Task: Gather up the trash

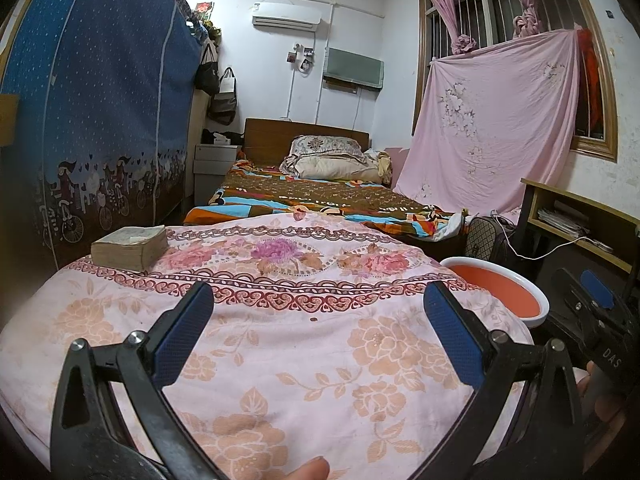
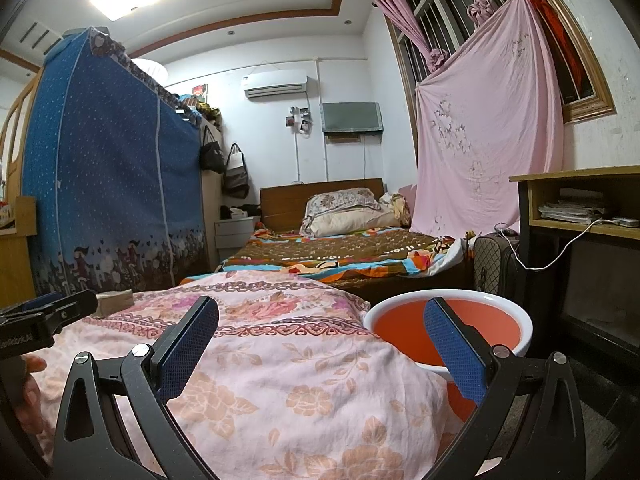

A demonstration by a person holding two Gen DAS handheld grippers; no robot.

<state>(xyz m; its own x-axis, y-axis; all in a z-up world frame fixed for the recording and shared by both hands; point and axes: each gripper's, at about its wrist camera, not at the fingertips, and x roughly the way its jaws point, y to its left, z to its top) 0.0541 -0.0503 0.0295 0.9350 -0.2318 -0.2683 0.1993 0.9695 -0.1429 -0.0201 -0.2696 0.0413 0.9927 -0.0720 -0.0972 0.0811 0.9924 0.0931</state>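
On my left a thick old book lies on the pink flowered quilt, well ahead of my left gripper, whose jaws stand wide with nothing between them. My right gripper is equally wide and empty above the quilt's edge. Just right of it sits the red basin, white-rimmed, beside the quilt.
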